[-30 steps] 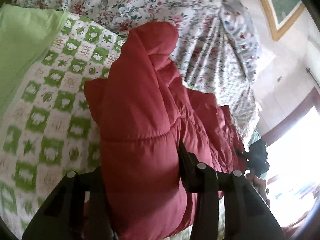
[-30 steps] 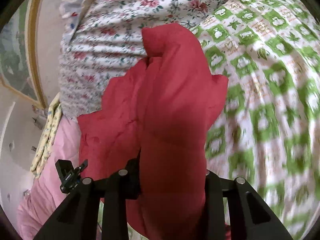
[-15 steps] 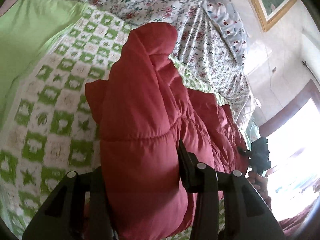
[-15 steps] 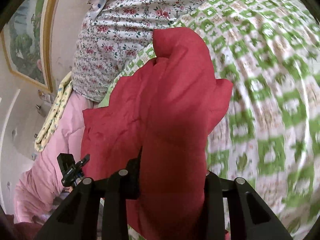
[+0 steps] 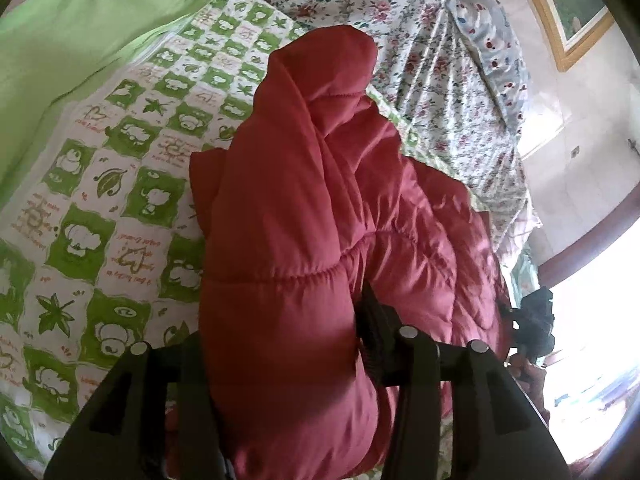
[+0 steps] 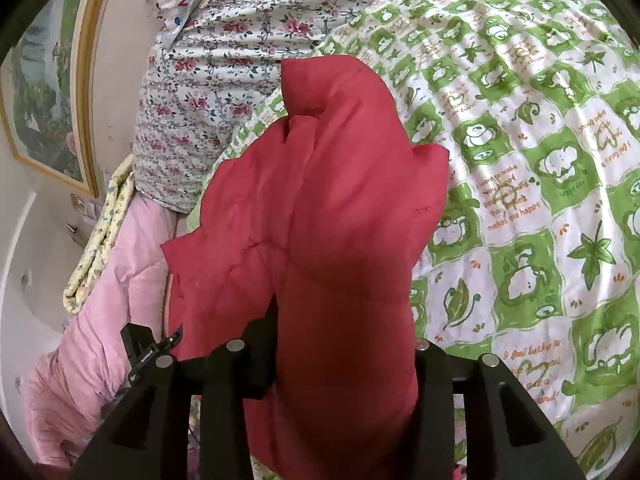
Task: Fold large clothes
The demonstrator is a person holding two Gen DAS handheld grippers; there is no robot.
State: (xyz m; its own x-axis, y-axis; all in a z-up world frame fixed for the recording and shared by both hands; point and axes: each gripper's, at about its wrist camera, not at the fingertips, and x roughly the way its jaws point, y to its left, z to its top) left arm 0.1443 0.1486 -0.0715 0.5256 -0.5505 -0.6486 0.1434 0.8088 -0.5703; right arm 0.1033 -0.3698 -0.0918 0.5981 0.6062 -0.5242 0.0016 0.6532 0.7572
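In the left wrist view, the left gripper [image 5: 280,360] has a thick fold of the red quilted padded jacket [image 5: 304,208] between its two black fingers. Its jaws have just been opening a little, but the puffy cloth fills the whole gap and the pads appear to press on it. The jacket rises in a tall bunch in front of the camera and lies over the green-and-white checked bed cover with cartoon prints [image 5: 92,216]. A plain light green blanket [image 5: 80,36] is at the upper left, and a white sheet with small red flowers [image 5: 440,92] is behind the jacket. The other gripper is seen small at the right edge.

In the right wrist view, the right gripper [image 6: 344,364] also has a fold of the same red jacket [image 6: 332,216] between its fingers. Its jaws have just been opening slightly, and the cloth fills the gap. A pink quilted blanket [image 6: 104,304] lies at the left, next to a framed picture [image 6: 44,92] on the wall.
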